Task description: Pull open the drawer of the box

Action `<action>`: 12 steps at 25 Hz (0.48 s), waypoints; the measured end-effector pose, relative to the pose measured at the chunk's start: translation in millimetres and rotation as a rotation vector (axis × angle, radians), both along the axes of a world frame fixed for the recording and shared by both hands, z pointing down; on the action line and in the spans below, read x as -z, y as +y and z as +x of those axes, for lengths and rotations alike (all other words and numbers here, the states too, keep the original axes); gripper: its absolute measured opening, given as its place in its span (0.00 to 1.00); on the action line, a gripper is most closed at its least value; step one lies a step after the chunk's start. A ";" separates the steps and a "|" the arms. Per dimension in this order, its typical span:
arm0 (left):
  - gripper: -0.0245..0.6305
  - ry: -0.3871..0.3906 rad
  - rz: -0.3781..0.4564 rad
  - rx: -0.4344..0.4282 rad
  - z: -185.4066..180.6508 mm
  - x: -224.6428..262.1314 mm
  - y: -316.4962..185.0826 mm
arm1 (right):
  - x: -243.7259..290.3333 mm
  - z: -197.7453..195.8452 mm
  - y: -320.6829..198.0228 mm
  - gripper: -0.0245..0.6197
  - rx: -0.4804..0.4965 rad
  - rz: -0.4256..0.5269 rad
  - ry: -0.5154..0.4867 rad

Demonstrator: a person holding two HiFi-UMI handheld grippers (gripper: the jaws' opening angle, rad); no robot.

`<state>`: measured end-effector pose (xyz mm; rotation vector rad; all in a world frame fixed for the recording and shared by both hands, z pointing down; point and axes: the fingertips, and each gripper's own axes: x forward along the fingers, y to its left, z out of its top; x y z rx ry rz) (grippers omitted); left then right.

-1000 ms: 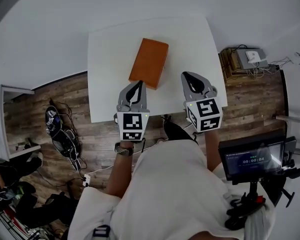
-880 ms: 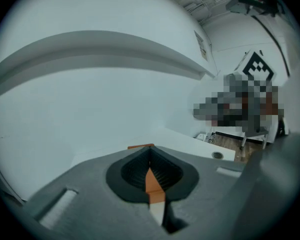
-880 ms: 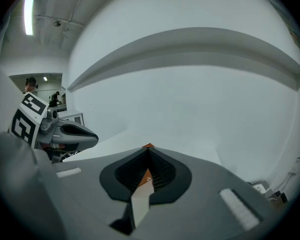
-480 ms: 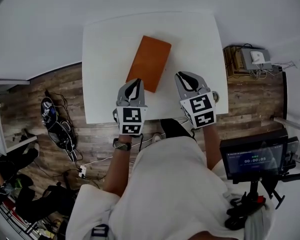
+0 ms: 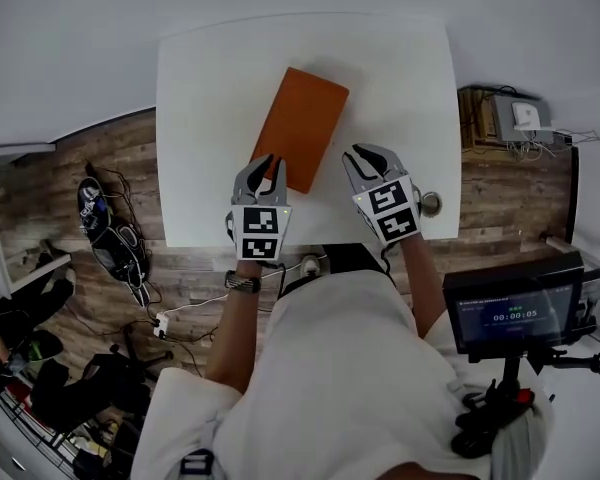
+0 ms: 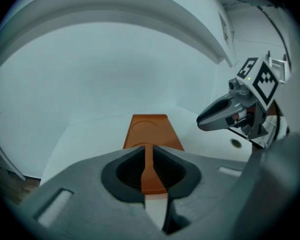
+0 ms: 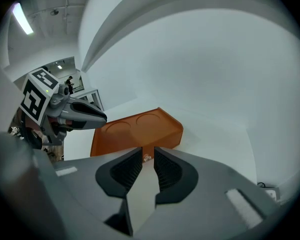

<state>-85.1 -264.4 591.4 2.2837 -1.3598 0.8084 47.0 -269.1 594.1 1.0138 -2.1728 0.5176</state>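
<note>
The orange box (image 5: 302, 126) lies flat on the white table (image 5: 400, 78), around the middle and a little to the left, set at a slant. Its far end points up and to the right in the head view. Its near short end stops short of the table's near edge. We see a flat slab with rounded corners and two shallow round recesses in its top. Its sides look flush, with no drawer drawn out.

To the right of the box there is a broad bare stretch of table. To the left there is a narrower strip, and more bare top lies beyond the far end.

The left gripper (image 5: 264, 171) is at the box's near left corner. Its jaws are parted by a thin slit and grasp nothing. The right gripper (image 5: 368, 158) is just beside the near end, over bare table. Its jaws have just been opening and are released, with nothing between them.

A small round fitting (image 5: 430, 204) sits near the table's near right corner. Wooden floor (image 5: 110, 168) borders the table on both sides.
</note>
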 end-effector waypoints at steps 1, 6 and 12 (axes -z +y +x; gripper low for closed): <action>0.11 -0.001 -0.008 0.004 -1.9 -1.0 3.1 | -1.7 -1.9 1.9 0.15 0.009 -0.006 0.000; 0.11 -0.004 -0.007 0.017 -5.6 1.3 10.7 | -14.2 -12.3 10.4 0.18 0.075 -0.046 0.020; 0.11 -0.027 -0.016 -0.005 -5.3 3.7 22.4 | -32.2 -20.6 28.8 0.19 0.142 -0.100 0.042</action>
